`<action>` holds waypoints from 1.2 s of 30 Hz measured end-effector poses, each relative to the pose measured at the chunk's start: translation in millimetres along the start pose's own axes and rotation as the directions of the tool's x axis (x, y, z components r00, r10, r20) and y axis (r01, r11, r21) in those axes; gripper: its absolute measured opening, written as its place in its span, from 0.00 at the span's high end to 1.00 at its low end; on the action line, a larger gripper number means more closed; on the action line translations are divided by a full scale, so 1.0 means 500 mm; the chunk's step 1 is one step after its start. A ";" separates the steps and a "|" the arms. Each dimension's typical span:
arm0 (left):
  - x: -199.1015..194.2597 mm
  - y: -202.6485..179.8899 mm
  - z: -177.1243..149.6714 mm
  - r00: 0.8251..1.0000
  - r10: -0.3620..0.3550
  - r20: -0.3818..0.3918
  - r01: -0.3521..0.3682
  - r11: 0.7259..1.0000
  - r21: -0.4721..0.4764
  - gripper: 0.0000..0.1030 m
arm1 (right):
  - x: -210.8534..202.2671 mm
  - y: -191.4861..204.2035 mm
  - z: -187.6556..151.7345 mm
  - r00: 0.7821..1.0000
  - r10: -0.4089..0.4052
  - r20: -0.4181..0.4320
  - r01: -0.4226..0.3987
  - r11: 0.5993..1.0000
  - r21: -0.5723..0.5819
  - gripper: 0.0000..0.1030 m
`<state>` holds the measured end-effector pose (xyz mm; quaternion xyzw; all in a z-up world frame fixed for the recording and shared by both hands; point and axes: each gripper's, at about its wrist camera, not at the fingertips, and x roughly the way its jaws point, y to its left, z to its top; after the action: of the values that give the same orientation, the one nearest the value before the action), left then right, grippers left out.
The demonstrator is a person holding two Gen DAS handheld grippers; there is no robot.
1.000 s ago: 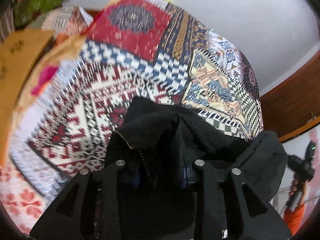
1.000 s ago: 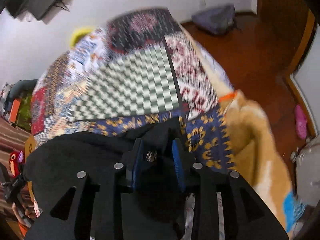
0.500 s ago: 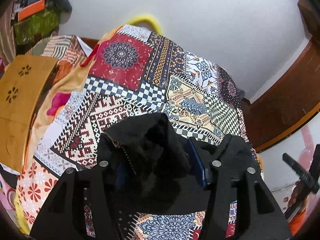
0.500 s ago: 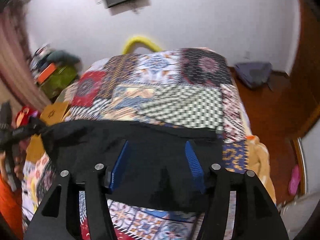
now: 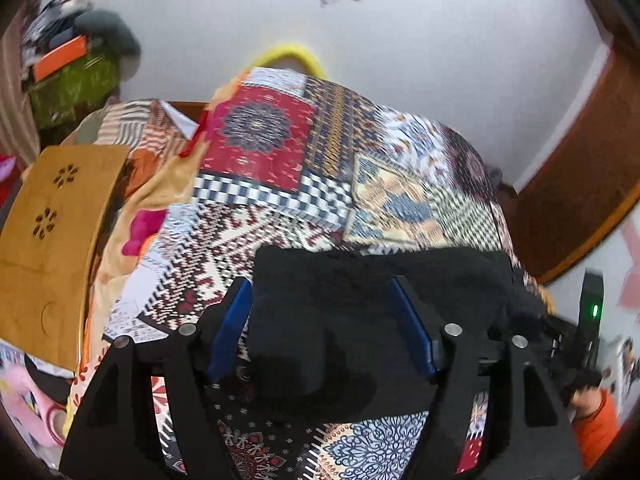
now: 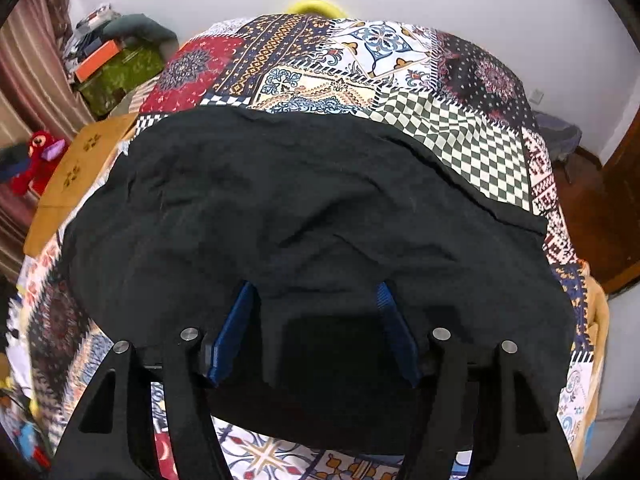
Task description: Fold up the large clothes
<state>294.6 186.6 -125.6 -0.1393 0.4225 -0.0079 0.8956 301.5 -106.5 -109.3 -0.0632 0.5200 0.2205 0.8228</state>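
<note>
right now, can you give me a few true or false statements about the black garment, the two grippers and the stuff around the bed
1. The black garment lies spread on the patchwork bedspread. True.
2. The right gripper is clamped shut on the cloth. False: its blue pads stand apart, open.
3. The left gripper is open. True.
4. The garment is white. False: it is black.
5. A red stuffed toy sits left of the bed. True.
6. The wooden board lies on top of the garment. False: it is off to the left side.

Ahead of the left hand-held gripper [image 5: 322, 300], the patchwork bedspread [image 5: 420, 200] smears with motion blur. The black garment [image 6: 304, 208] hides the bedspread beneath it, and the garment's near edge disappears behind the right hand-held gripper [image 6: 316, 300].
</note>
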 end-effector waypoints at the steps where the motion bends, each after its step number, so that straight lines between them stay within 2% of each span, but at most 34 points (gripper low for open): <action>1: 0.005 -0.015 -0.005 1.000 -0.013 -0.005 0.013 1.000 0.020 0.32 | -0.006 -0.006 0.004 1.000 0.013 -0.002 -0.013 1.000 0.013 0.41; 4: 0.023 -0.072 -0.021 0.998 -0.064 -0.019 0.065 0.995 0.078 0.32 | -0.039 -0.019 0.002 0.999 0.035 0.025 -0.036 0.999 0.035 0.41; 7: 0.053 -0.160 -0.040 0.994 -0.107 -0.036 0.112 0.979 0.170 0.32 | -0.068 -0.018 -0.012 0.998 0.006 0.068 -0.006 1.000 0.000 0.41; 11: 0.105 -0.266 -0.075 0.993 -0.103 -0.063 0.117 0.948 0.295 0.32 | -0.058 -0.031 -0.027 0.997 -0.047 0.056 0.049 0.998 -0.043 0.41; 14: 0.159 -0.306 -0.106 0.989 -0.093 -0.117 0.126 0.941 0.316 0.32 | -0.031 -0.051 -0.047 0.998 -0.056 0.023 0.057 0.997 -0.057 0.37; 16: 0.197 -0.316 -0.123 0.987 -0.063 -0.148 0.108 0.942 0.319 0.31 | -0.025 -0.059 -0.058 0.999 -0.039 0.029 0.040 0.997 -0.059 0.35; 18: 0.220 -0.319 -0.140 0.992 -0.016 -0.125 0.059 0.937 0.346 0.17 | -0.023 -0.056 -0.063 0.999 -0.041 0.019 0.042 0.996 -0.084 0.34; 22: 0.228 -0.304 -0.150 0.992 -0.018 -0.129 0.060 0.940 0.337 0.15 | -0.018 -0.039 -0.074 0.998 -0.062 0.012 0.063 0.988 -0.141 0.34; 25: 0.222 -0.311 -0.162 0.992 0.000 -0.129 0.047 0.931 0.362 0.15 | -0.022 -0.037 -0.082 0.997 -0.074 -0.002 0.073 0.986 -0.149 0.33; 31: 0.156 -0.291 -0.169 0.995 0.031 -0.099 0.007 0.933 0.361 0.15 | -0.052 -0.028 -0.092 0.993 -0.115 -0.013 0.111 0.982 -0.152 0.33; 36: 0.071 -0.236 -0.171 0.998 0.056 -0.030 -0.044 0.950 0.309 0.15 | -0.095 -0.015 -0.097 0.993 -0.121 -0.003 0.119 0.979 -0.163 0.33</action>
<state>264.9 47.9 -173.7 0.0129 0.4366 -0.0536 0.8980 247.3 -143.4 -90.4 -0.1627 0.5008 0.2119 0.8233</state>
